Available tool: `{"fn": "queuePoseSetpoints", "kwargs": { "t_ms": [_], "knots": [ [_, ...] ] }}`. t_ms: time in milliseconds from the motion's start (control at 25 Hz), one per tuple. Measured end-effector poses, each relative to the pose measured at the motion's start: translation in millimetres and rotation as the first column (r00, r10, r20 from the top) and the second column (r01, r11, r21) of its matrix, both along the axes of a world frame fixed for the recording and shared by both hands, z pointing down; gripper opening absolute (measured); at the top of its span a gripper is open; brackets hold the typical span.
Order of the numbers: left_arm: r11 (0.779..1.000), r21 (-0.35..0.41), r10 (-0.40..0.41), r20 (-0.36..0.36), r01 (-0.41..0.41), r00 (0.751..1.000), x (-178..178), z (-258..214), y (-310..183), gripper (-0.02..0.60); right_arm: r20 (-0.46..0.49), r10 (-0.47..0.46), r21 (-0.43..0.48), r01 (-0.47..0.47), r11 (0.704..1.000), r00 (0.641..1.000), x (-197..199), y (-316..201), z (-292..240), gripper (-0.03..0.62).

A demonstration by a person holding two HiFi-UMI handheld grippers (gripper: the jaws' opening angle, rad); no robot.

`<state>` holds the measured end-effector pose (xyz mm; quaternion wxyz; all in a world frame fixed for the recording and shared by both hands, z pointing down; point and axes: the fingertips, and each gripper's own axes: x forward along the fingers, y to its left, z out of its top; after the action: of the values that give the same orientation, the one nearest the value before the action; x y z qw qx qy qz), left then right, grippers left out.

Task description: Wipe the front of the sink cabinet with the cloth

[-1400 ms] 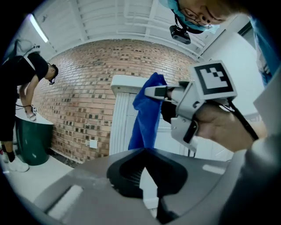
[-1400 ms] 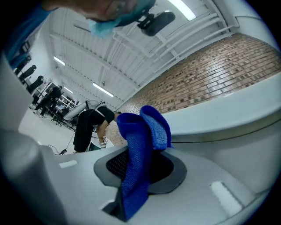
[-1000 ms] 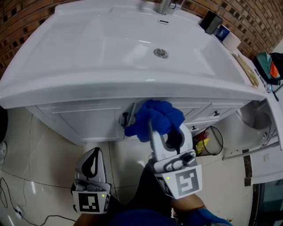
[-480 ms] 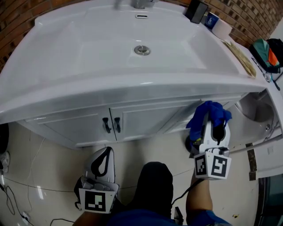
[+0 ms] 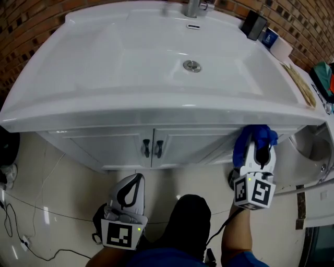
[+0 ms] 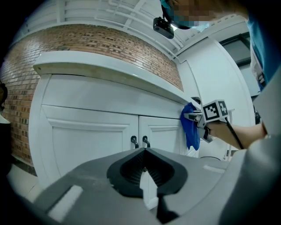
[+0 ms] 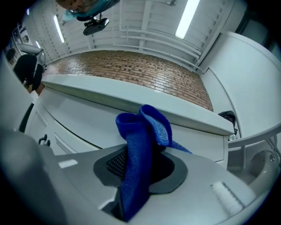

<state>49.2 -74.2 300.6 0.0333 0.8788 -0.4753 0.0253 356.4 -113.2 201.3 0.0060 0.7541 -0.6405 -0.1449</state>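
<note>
A white sink cabinet (image 5: pixel 115 143) with two dark door handles (image 5: pixel 152 148) stands under a wide white basin (image 5: pixel 156 57). My right gripper (image 5: pixel 259 140) is shut on a blue cloth (image 5: pixel 252 138) and holds it against the cabinet's right front, just under the basin's rim. In the right gripper view the blue cloth (image 7: pixel 139 151) bunches out between the jaws. My left gripper (image 5: pixel 130 193) hangs low before the doors, shut and holding nothing. In the left gripper view the cabinet doors (image 6: pixel 109 132) fill the middle, and the blue cloth (image 6: pixel 189 125) shows at right.
A faucet (image 5: pixel 194 8), a dark box (image 5: pixel 254 24) and a white roll (image 5: pixel 282 48) stand at the basin's back. A wire bin (image 5: pixel 233 179) sits on the tiled floor (image 5: pixel 47 182) at the cabinet's right. A white toilet (image 5: pixel 313 146) is further right. Cables (image 5: pixel 15 232) lie at left.
My right gripper has carried the cloth from the cabinet's middle to its right end, then slightly up under the rim. The left gripper has stayed low.
</note>
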Motion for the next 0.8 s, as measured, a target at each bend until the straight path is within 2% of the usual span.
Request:
{"fn": "queuePoseSetpoints", "kwargs": {
  "t_ms": [240, 440, 560, 800],
  "knots": [
    [0.997, -0.024, -0.079, -0.015, 0.079, 0.997, -37, 4, -4, 0.006, 0.029, -0.144, 0.001, 0.144, 0.99, 0.989, -74, -5, 0, 0.11],
    [0.987, -0.027, -0.159, -0.029, 0.159, 0.987, -77, 3, -4, 0.006, -0.001, -0.29, -0.008, 0.29, 0.957, 0.957, -151, -9, -1, 0.11],
    [0.979, -0.014, -0.204, -0.03, 0.203, 0.979, -100, 0, -1, 0.006, -0.019, -0.373, -0.013, 0.373, 0.928, 0.928, -196, -10, -3, 0.109],
    [0.954, -0.019, -0.301, -0.056, 0.3, 0.952, -149, 0, 9, 0.006, -0.066, -0.543, -0.008, 0.544, 0.839, 0.837, -296, -10, -11, 0.109]
  ]
}}
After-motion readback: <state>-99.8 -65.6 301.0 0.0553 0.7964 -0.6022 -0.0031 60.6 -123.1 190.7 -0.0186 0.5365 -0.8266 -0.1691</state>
